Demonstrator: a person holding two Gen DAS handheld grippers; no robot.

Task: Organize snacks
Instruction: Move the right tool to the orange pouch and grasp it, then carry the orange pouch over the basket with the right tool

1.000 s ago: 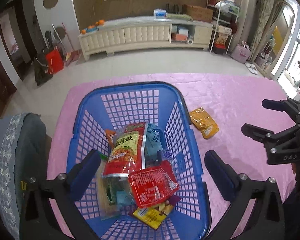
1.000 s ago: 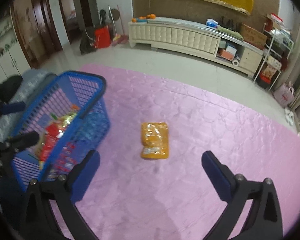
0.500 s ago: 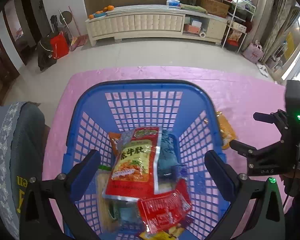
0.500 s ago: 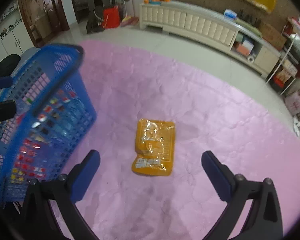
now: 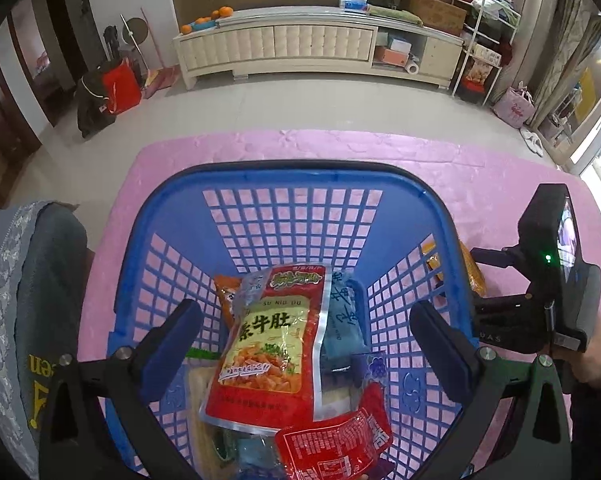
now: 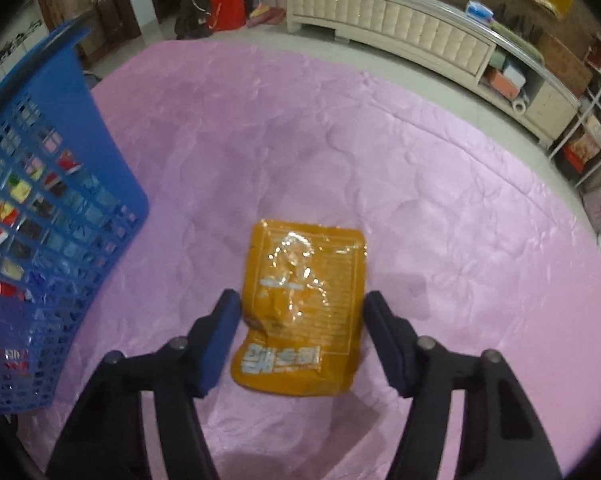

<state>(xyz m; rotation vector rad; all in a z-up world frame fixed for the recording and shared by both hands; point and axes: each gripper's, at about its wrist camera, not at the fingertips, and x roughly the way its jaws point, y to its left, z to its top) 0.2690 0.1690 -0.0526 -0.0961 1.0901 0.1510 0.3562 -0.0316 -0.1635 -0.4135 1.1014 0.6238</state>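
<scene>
R gripper (image 6: pixel 300 316) closed in, straddling orange pkt (image 6: pixel 300 308), L gripper (image 5: pixel 304 332) over basket (image 5: pixel 452 240)

red snack pouch (image 5: pixel 274 344): "su niu du", "素牛肚" | orange packet (image 6: pixel 302 310): white lettering, unreadable

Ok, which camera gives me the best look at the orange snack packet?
The right wrist view: the orange snack packet lies flat on the pink cloth, fully visible between the right tongs' open fingers. The left wrist view shows only slivers of it behind the blue basket's wall.
</scene>
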